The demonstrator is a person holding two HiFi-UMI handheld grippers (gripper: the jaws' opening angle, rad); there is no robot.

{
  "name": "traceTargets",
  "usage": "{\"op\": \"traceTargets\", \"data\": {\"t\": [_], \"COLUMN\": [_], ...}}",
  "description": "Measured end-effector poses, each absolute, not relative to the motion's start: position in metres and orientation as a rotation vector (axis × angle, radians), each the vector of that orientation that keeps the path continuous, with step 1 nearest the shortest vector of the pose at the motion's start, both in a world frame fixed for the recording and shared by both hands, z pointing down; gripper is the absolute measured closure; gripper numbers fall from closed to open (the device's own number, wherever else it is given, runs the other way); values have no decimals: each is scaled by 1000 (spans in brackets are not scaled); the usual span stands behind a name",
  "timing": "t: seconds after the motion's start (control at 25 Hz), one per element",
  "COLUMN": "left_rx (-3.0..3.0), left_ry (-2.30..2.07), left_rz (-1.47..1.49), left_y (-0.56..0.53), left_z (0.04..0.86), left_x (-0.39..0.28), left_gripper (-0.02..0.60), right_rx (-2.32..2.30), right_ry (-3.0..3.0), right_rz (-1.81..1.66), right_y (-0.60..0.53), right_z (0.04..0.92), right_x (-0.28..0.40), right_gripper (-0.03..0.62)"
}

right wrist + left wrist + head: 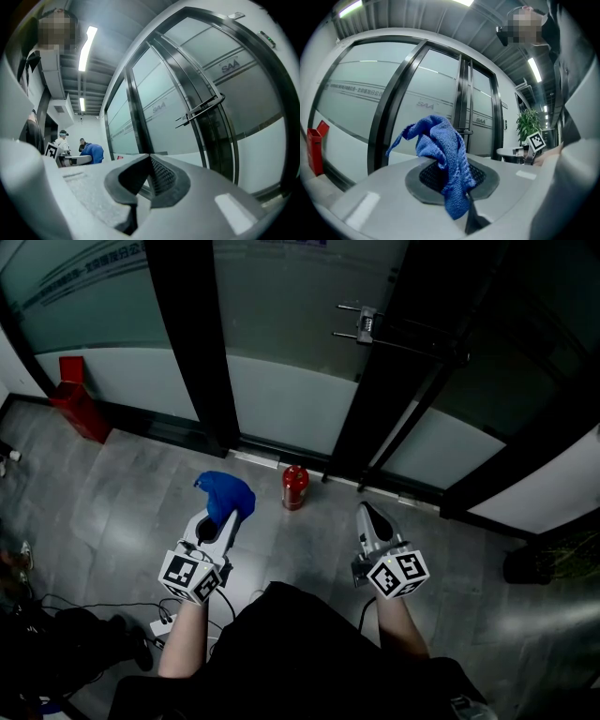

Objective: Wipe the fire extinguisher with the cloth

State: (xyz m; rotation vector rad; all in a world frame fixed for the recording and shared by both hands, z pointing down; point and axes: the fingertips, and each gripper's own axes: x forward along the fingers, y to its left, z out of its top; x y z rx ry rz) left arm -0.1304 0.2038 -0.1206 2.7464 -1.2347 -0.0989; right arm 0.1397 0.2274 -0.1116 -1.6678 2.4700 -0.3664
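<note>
- Left gripper (221, 517) was clamped on the blue cloth (227, 493), which was bunched past the jaws.
- Red fire extinguisher (294, 487) stood upright on the floor (112, 498) by the glass door (281, 381), just beside the cloth and apart from it.
- Right gripper (367, 514) had its jaws together with nothing between them.

Cloth (225, 495) is bright blue with a knitted weave, and the fire extinguisher (294, 487) is red, same as the box (79, 399) by the wall. Left gripper (221, 517) and right gripper (367, 512) are pale grey with black-and-white square markers (pads (161, 176) are black mesh). Floor (122, 493) is mottled grey, door frame (197, 343) black.
</note>
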Motion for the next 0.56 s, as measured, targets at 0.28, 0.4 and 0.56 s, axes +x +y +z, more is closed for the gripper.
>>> {"op": "traceTargets", "data": {"t": [0.28, 0.4, 0.56], "left_rx": [2733, 2725, 2728], "left_ry": [-1255, -1249, -1226], "left_rz": [-131, -137, -129], "left_y": [202, 206, 211], "left_z": [-120, -117, -112], "left_x": [-136, -136, -131], "left_gripper": [513, 513, 512], "right_rx": [-1667, -1664, -1652], "right_ry": [2494, 2501, 2525], "right_rz": [-343, -342, -347], "right_y": [227, 230, 234], "right_z": [-115, -114, -107], "right_x": [138, 134, 124], "right_gripper": [591, 591, 591]}}
